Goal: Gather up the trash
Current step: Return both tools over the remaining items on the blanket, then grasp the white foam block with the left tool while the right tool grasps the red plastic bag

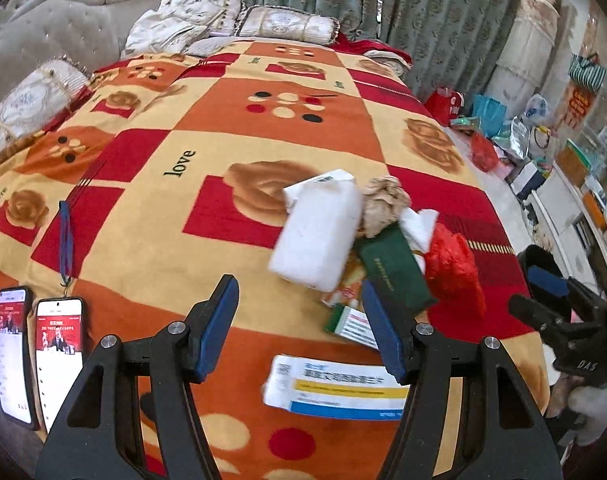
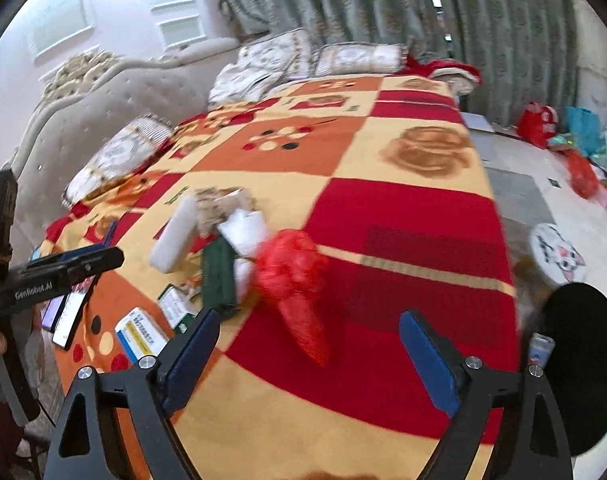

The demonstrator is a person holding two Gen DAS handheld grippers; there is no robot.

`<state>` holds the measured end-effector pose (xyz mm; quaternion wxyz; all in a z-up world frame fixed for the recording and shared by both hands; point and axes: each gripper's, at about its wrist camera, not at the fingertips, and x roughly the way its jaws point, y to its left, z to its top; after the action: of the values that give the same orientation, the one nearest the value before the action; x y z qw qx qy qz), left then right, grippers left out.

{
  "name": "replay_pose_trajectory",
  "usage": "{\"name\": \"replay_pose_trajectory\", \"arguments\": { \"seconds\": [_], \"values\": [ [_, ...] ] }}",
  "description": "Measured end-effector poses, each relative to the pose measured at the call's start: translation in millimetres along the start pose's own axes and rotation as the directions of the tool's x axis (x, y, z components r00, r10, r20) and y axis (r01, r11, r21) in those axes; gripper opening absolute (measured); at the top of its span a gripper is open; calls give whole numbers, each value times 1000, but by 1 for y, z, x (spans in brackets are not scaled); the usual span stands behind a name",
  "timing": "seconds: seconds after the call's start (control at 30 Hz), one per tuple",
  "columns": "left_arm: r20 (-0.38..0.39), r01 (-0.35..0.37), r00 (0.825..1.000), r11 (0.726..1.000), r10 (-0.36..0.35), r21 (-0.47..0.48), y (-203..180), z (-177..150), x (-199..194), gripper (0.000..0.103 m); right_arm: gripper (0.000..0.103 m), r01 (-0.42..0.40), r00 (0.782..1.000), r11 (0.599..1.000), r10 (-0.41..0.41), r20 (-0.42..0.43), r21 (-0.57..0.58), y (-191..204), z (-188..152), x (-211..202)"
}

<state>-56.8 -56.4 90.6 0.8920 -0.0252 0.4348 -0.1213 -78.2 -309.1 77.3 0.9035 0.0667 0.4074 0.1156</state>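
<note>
Trash lies in a loose heap on the bed blanket [image 1: 207, 128], near its front edge and toward the right side. At the heap's back is a white foam block [image 1: 317, 236], tilted, with a crumpled brown paper wad [image 1: 383, 206] touching its right side. A dark green flat box [image 1: 395, 276] lies in front of the wad, and a red plastic bag [image 1: 455, 272] sits just beside it, at the heap's right edge. Two small medicine boxes sit in front: a green-and-white one [image 1: 349, 322] and a larger white box with blue and yellow stripes [image 1: 335, 390] nearest the front edge.

Left gripper [image 1: 301, 330]: jaws part open, nothing between the pads, positioned over the striped box. Right gripper [image 2: 307, 356]: jaws wide, pads not touching anything; the red bag's lower tip lies in the gap between them.

Two lit phones [image 1: 57, 352] lie side by side at the front left corner of the blanket, with a blue strap [image 1: 66, 240] just behind them.
</note>
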Motion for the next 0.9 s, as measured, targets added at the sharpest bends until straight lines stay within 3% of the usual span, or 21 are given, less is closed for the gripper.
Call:
{"name": "replay_pose_trajectory", "arguments": {
  "seconds": [0.17, 0.43, 0.67, 0.7, 0.77, 0.83, 0.9],
  "values": [
    [-22, 48, 999, 998, -49, -36, 10, 9, 15, 63, 88, -43, 999, 999, 43, -34, 0, 7, 7, 21],
    [-66, 104, 992, 995, -104, -5, 1, 28, 54, 63, 88, -8, 998, 1000, 7, -60, -26, 8, 21, 46],
    [-132, 143, 981, 990, -144, -20, 1, 36, 87, 62, 86, -28, 995, 1000, 28, -95, 1, -4, 30, 71],
    [-134, 149, 979, 988, -153, -37, 3, 36, 89, 62, 85, -43, 994, 999, 44, -96, 12, -6, 30, 75],
    [-128, 163, 977, 985, -169, -56, 5, 37, 89, 58, 62, -76, 992, 997, 79, -101, 35, -9, 29, 81],
    [-129, 169, 976, 983, -176, -66, 7, 38, 88, 56, 47, -104, 987, 993, 111, -118, 57, -10, 28, 87],
    [-125, 158, 978, 986, -165, -61, 7, 37, 84, 54, 43, -111, 986, 992, 117, -121, 61, -10, 26, 88]
  ]
}}
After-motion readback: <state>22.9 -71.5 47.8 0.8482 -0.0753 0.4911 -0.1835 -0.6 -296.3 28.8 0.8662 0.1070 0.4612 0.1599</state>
